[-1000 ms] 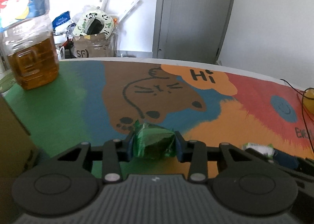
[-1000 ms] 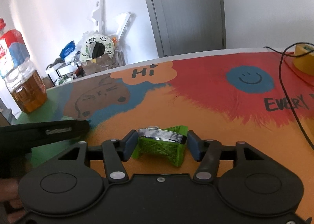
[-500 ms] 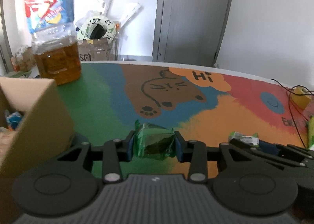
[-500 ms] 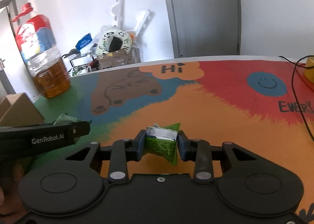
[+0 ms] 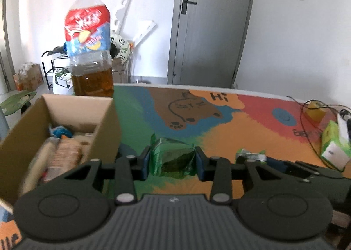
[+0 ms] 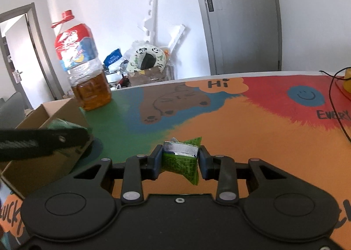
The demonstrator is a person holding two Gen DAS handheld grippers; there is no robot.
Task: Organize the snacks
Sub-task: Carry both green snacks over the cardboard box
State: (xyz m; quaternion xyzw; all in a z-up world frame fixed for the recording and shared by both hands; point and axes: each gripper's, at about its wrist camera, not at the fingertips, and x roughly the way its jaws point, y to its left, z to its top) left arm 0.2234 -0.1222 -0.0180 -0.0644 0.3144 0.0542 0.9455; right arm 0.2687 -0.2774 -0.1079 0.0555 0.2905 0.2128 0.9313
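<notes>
Both grippers are loaded here. The left gripper (image 5: 172, 160) has its jaws clamped on a dark green snack packet (image 5: 172, 158), crinkly wrapper squeezed between the two blue pads, carried clear above the tabletop (image 5: 252, 131). Just to its left sits the open cardboard box (image 5: 105, 136), its near corner right beside the left finger. Inside the box there are snacks already: a brownish wrapped roll (image 5: 65, 155), and something blue and orange (image 5: 60, 132) further back, though motion blur smears the details.

Over on the right gripper (image 6: 180, 163), the jaws are narrow and pinching a bright green pouch (image 6: 183, 167) with a silver foil top edge, one pointed corner poking up to the right and another hanging down below the pads. It too is lifted off the tabletop, above the orange patch of the colourful mat (image 6: 252, 123).

From the right wrist view, the left gripper's black finger reaches across in front of the cardboard box, a bit of green wrapper showing above it. From the left wrist view, the right gripper and its pouch show low on the right.

Behind the box stands a big bottle (image 5: 88, 52) of amber liquid with a red cap and red label. At the tabletop's far right lies a green and white carton (image 5: 334, 147), near a black cable (image 5: 307, 127).
</notes>
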